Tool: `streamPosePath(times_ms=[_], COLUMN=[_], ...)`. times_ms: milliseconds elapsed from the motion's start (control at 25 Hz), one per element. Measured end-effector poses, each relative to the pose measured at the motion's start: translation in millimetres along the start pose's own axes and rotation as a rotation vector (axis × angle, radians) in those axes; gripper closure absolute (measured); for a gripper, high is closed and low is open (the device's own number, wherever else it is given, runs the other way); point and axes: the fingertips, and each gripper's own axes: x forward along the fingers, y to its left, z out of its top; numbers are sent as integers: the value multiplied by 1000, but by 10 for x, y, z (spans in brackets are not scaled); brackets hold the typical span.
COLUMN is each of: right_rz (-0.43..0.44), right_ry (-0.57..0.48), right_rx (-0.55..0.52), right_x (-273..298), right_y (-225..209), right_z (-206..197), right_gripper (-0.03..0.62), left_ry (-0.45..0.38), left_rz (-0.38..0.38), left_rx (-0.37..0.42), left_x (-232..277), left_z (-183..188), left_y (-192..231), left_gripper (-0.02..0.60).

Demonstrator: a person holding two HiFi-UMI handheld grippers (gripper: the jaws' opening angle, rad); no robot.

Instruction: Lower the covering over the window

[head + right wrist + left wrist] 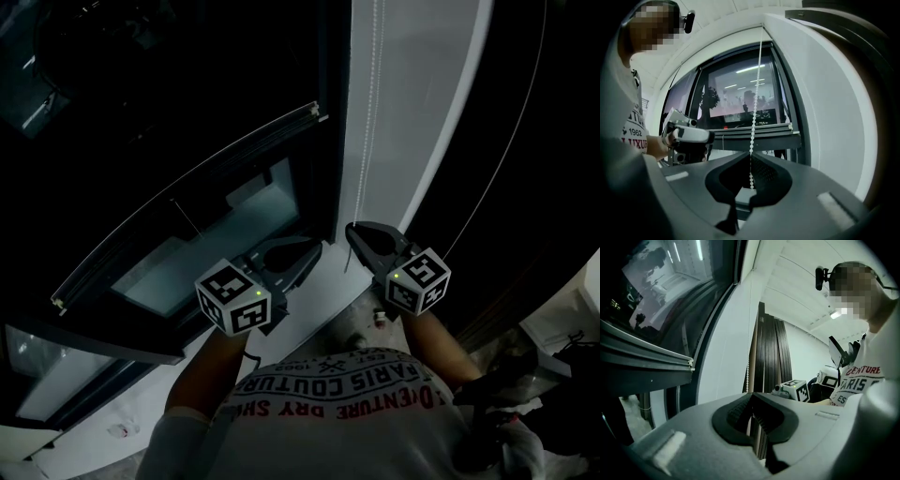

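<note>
The right tool [751, 155] pinches the bead chain [754, 108], which hangs just beside the dark window [736, 93]. The left tool [751, 397] is pressed together, holding nothing.

The window sash [178, 183] tilts into the room on the left and fills the space beside and above the left gripper [314, 248], so there is no way through on that side. To the right, a dark pleated curtain [774, 352] closes things off. Between the two lies a narrow white panel [412, 112], the only open lane, and the bead chain [753, 122] hangs straight down it. The right gripper [352, 230] sits in that lane with its jaws pinched on the chain. The two grippers are near each other with only a slim gap between them. The holder's body blocks any retreat backward, and clutter [525, 394] lies on the floor at the right.
</note>
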Motion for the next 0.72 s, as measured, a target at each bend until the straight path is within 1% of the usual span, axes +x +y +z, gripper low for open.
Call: streamPosePath(times_ms=[80,200,240,280,400,480,720], right_rz=[-16,-23,-23,-22,-9,0,31], right_ry=[-16,-18,-15,-13,-9,-11,3], right_rx=[14,-2,-6,-7,0,8,18], right_x=[-27,-37,-38,-39,-38,-28,54], right_y=[-25,-56,-62,-61,-17,0,44], right_z=[-34,-24,-22,-23,-35,-38,-39], right_gripper=[585,586,586,586,586,586,586], left_ry=[1,8,9,10,12,15,6], left_rz=[-5,-25,-31,-34,-35,-43,-80], left_rx=[10,29,35,41,60,69,128], left_x=[85,219,264,306,428,521,758], left_z=[53,89,105,125,199,271,615], left_y=[-2,-28,-29,-25,8,33,62], left_gripper=[578,576,546,530,527,496,495])
